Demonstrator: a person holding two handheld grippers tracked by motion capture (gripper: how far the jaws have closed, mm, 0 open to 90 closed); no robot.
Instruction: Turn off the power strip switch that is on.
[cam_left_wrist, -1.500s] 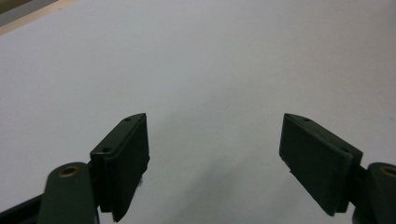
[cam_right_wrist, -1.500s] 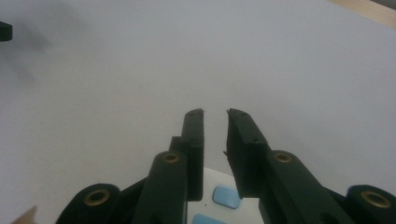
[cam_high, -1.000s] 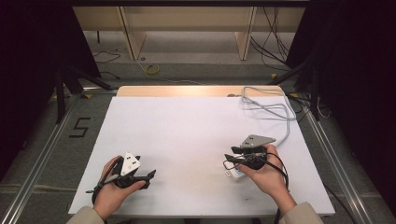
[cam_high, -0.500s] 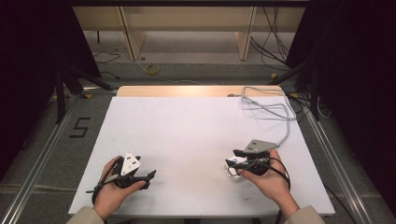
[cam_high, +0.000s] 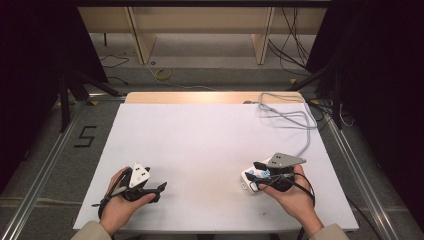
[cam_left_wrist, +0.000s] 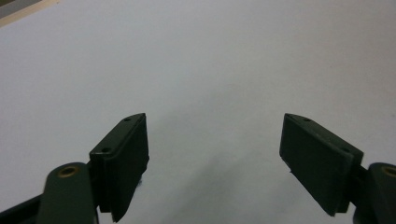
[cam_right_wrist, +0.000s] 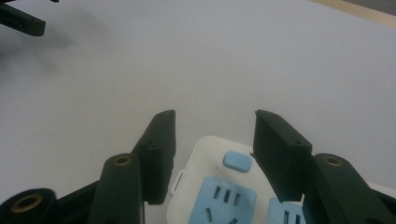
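1. Movement shows on the right side: against the picture from a second ago, the right gripper (cam_high: 261, 176) sits a little lower and nearer the person's edge of the table (cam_high: 210, 145), and the white power strip (cam_high: 251, 179) has come with it.
2. Power strip position: near the front right of the table, just under the right gripper. In the right gripper view its white end with a blue button and blue sockets (cam_right_wrist: 219, 186) lies between the two black jaws.
3. Right gripper state: the jaws stand either side of the strip's end with a gap showing, so I judge it spread and not yet clamped, though contact low down is hidden.
4. Left gripper (cam_high: 159, 189): unchanged from the earlier pictures, resting in the left hand near the front left, well apart from the strip. Its jaws are wide apart over bare white surface (cam_left_wrist: 210, 93) and hold nothing.
5. Meaning for the work: the strip seems to be being drawn toward the person; a firm closing is likely needed next.
6. Surface: a plain white sheet on a wooden table, with the strip's grey cable (cam_high: 287, 112) looping at the far right.
7. Room: dim, black curtains at both sides, a wooden frame and loose cables on the grey floor beyond, and a "5" marked (cam_high: 85, 136) on the floor at the left.
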